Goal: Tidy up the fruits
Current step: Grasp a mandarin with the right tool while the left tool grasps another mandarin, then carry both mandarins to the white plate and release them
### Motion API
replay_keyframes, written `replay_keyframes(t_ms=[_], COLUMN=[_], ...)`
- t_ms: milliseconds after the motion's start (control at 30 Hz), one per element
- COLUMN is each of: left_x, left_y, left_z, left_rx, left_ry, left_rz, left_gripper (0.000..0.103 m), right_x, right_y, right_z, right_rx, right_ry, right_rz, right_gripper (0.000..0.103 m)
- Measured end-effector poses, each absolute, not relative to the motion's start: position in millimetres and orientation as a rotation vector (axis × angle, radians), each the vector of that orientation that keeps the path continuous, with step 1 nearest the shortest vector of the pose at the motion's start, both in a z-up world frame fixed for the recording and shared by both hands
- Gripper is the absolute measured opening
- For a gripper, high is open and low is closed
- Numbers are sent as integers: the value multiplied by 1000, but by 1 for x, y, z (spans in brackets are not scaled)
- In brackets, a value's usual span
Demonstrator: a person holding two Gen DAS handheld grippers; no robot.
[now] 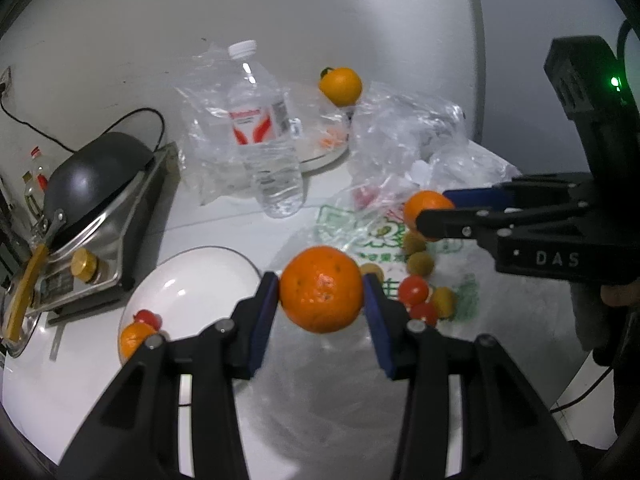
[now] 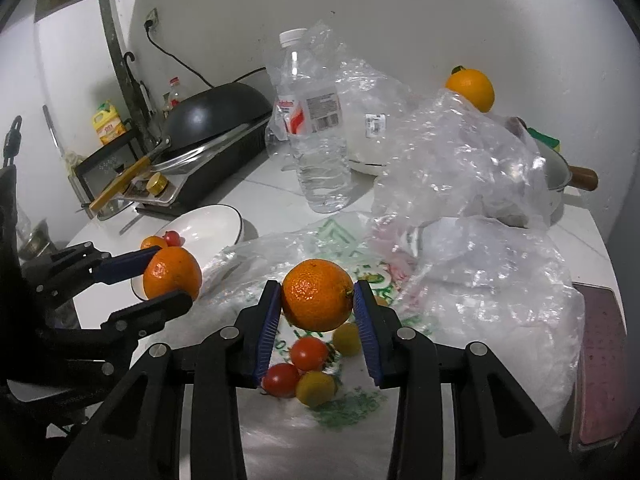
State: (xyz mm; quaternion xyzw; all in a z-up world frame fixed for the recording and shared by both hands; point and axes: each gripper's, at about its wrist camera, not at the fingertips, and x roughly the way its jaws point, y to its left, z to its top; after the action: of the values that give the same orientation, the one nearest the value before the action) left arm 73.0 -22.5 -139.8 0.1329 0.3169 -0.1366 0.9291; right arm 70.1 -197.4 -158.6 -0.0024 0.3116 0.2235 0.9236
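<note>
I am in a home kitchen: a black wok (image 2: pixel 216 110) sits on a stove (image 2: pixel 192 184), with oil bottles (image 2: pixel 107 124) nearby.

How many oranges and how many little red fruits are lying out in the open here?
Oranges: 4 (one in the left tool, one in the right tool, one in the bowl, one at the back)
Red tomatoes: 3 (two on the bag, one in the bowl)
Total: 7
</note>
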Motion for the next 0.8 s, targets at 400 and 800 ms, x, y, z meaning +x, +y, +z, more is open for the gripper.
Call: replay_keyframes(t_ms=[400,800], left_x=[69,74], left_y=[50,92], left_z=[-151,-172], left_rx=[230,237], left_ry=[676,704], left_rz=[-160,-106], left_gripper=[44,44], right_x=[64,60], right_y=[-152,-108], right_z=[-150,-143], right_rx=[-40,-106], right_ry=[627,622], right_rz=[492,517], right_gripper=[39,39])
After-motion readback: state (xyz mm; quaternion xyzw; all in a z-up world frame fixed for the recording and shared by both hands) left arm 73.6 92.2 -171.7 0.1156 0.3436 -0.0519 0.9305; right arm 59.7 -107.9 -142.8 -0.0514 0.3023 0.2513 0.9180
